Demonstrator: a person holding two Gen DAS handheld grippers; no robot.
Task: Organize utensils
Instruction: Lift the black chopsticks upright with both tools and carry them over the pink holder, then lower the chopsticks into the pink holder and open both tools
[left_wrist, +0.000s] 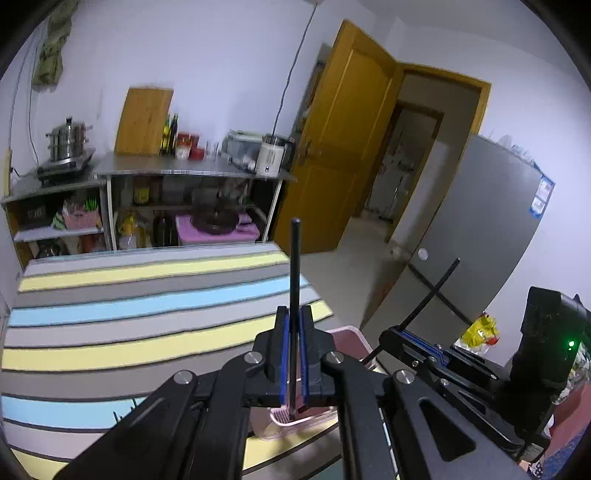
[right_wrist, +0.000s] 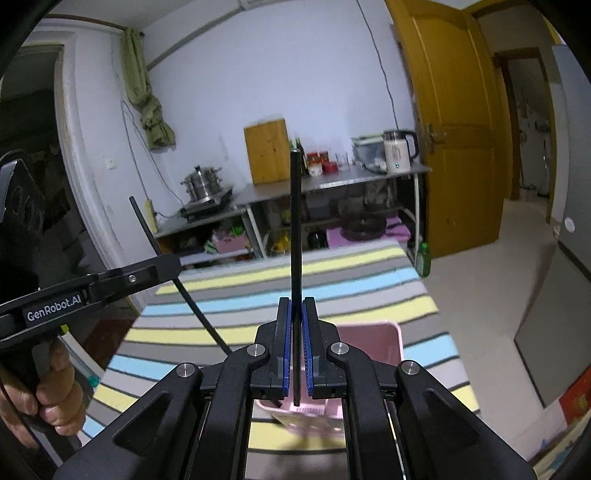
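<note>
My left gripper (left_wrist: 294, 314) is shut on a black chopstick (left_wrist: 295, 266) that stands upright between its blue pads. My right gripper (right_wrist: 296, 304) is shut on a second black chopstick (right_wrist: 295, 221), also upright. Both are held above a pink slotted utensil basket (left_wrist: 347, 341) on the striped table; the basket also shows in the right wrist view (right_wrist: 373, 341). The right gripper (left_wrist: 406, 334) with its tilted chopstick (left_wrist: 432, 291) shows in the left wrist view. The left gripper (right_wrist: 173, 267) and its chopstick (right_wrist: 155, 243) show in the right wrist view.
The table has a striped cloth (left_wrist: 147, 295). Behind it stands a metal shelf unit (left_wrist: 192, 173) with a steel pot (left_wrist: 68, 142), cutting board, bottles and a kettle (left_wrist: 271, 157). A wooden door (left_wrist: 347, 147) is open; a grey fridge (left_wrist: 480, 236) stands at the right.
</note>
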